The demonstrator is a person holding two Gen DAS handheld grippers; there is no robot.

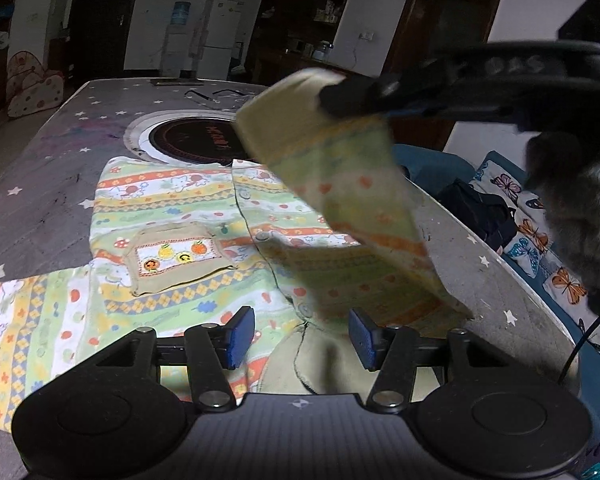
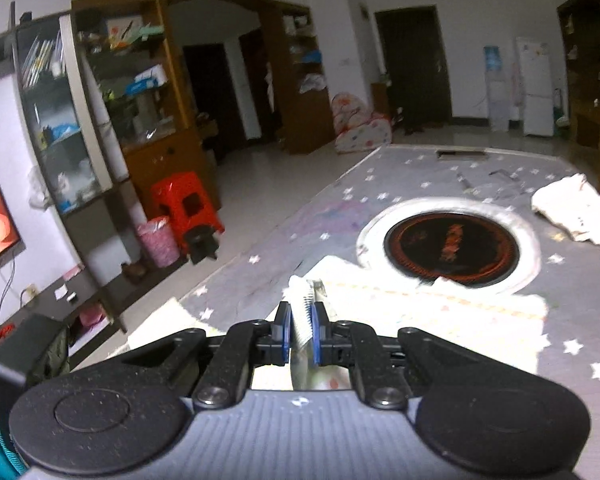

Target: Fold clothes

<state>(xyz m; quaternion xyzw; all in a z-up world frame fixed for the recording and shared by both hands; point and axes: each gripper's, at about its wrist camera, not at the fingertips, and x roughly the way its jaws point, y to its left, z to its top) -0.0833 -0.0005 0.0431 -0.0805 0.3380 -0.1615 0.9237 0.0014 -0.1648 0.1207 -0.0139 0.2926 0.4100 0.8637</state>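
A child's striped, printed shirt (image 1: 172,232) lies flat on the grey star-pattern table (image 1: 48,168), buttons up, with a small chest pocket (image 1: 176,260). My left gripper (image 1: 302,334) is open and empty, low over the shirt's collar end. My right gripper (image 1: 352,98) comes in from the right and is shut on the shirt's sleeve cuff (image 1: 288,112), holding the sleeve (image 1: 360,208) lifted above the shirt body. In the right wrist view the right gripper (image 2: 302,334) pinches a cloth edge (image 2: 306,312) between its blue pads, with the pale shirt (image 2: 440,312) below.
A round black burner with a white ring (image 1: 188,138) is set into the table just beyond the shirt; it also shows in the right wrist view (image 2: 452,244). A crumpled white cloth (image 2: 576,210) lies at the table's right. A butterfly-print sofa (image 1: 540,240) stands beside the right edge.
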